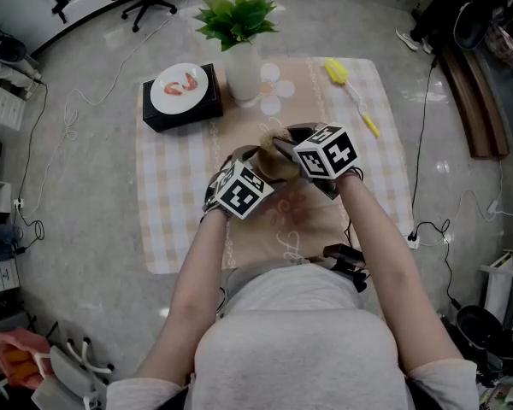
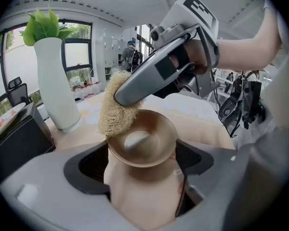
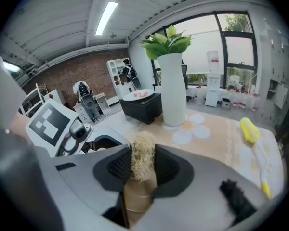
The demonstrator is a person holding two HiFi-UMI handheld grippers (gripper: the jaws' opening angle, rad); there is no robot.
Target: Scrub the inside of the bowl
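We are looking at a golden-brown bowl [image 2: 142,143], a straw-coloured scrubber [image 2: 113,110], a white vase [image 2: 55,88] bearing green leaves [image 2: 45,27], a beige-and-white checked cloth [image 1: 179,207] and a yellow brush [image 1: 349,92].

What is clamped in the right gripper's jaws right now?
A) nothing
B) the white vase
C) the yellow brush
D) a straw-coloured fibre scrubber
D: the right gripper view shows the fibre scrubber pinched between the jaws of the right gripper, while the yellow brush lies on the tablecloth.

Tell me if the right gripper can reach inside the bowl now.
Probably yes: the right gripper holds a loofah at the rim of the bowl, whose open inside faces it, nothing between.
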